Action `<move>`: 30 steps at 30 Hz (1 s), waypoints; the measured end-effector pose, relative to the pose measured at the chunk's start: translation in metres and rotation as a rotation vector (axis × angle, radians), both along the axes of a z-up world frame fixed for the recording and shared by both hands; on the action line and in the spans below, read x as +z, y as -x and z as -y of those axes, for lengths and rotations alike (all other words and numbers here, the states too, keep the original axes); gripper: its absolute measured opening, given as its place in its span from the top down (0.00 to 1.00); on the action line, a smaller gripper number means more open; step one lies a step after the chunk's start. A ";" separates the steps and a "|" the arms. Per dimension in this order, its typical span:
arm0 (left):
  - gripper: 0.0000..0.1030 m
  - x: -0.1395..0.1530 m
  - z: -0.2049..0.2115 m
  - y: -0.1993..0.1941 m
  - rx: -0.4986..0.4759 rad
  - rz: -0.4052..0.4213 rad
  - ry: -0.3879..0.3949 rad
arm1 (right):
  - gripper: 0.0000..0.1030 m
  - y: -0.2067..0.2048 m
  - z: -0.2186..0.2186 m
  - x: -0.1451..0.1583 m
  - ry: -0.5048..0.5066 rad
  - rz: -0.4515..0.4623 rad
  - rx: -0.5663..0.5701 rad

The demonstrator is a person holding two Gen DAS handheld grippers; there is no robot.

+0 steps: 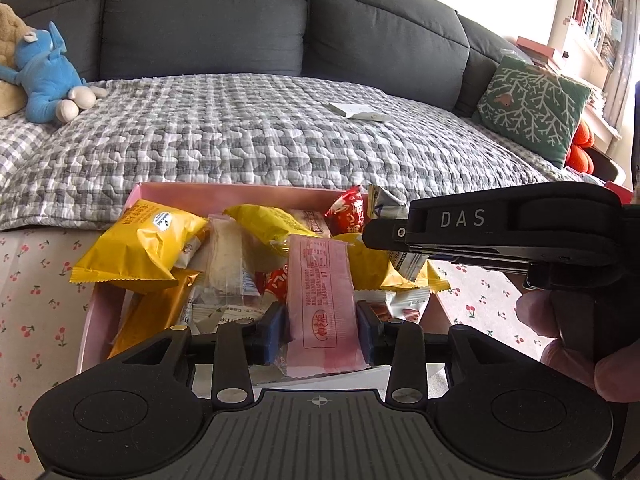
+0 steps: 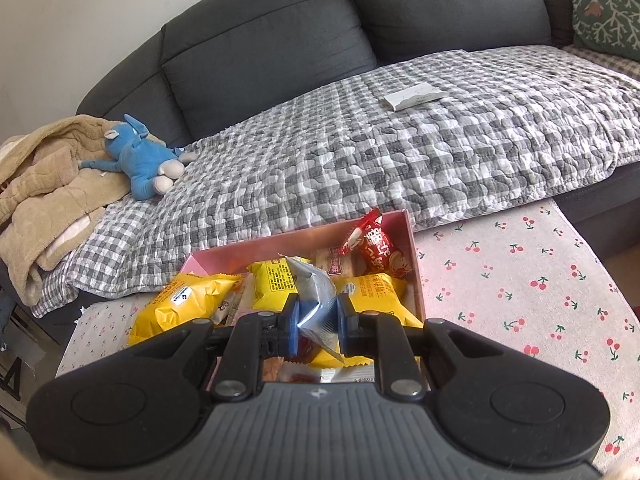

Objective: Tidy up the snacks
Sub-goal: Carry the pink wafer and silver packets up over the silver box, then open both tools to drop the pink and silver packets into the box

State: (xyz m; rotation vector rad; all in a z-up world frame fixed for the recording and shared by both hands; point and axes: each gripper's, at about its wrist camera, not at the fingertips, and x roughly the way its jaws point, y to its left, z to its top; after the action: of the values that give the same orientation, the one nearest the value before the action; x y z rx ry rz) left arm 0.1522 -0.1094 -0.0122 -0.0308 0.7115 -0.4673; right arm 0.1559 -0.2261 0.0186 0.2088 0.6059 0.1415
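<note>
L gripper (image 1: 320,326): narrow, clamped on pink snack pack (image 1: 322,300), held w/ its far end over pink box (image 1: 224,190). R gripper (image 2: 318,320): narrow, clamped on silver-blue snack pack (image 2: 314,294), above same box. Box sits on cherry-print tabletop (image 2: 520,280), filled w/ yellow packs (image 1: 140,240) and red pack (image 2: 378,250). Sofa w/ checked quilt (image 1: 260,132) behind.
</note>
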 end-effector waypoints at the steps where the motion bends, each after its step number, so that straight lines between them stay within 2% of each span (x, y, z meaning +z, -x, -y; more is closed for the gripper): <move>1: 0.61 0.000 0.000 0.000 -0.002 0.003 -0.002 | 0.84 -0.002 0.000 0.000 0.002 0.002 0.004; 8: 0.33 0.001 -0.005 0.003 -0.017 0.037 0.004 | 0.84 -0.012 -0.001 -0.003 0.002 0.006 0.015; 14: 0.24 0.004 -0.007 0.007 -0.032 0.060 0.002 | 0.84 -0.023 0.000 -0.006 0.013 0.007 0.024; 18: 0.22 0.005 -0.007 0.009 -0.044 0.074 -0.009 | 0.82 -0.028 0.000 -0.009 0.012 0.005 0.031; 24: 0.22 0.005 -0.007 0.007 -0.044 0.071 0.005 | 0.66 -0.031 0.001 -0.009 0.000 0.011 0.030; 30: 0.22 0.004 -0.006 0.007 -0.043 0.074 0.003 | 0.41 -0.029 0.000 -0.007 0.021 0.026 0.026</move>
State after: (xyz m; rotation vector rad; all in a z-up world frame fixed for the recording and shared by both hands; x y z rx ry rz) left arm 0.1456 -0.1034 -0.0079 -0.0006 0.6403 -0.5081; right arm 0.1851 -0.2257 0.0119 0.1788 0.5845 0.1624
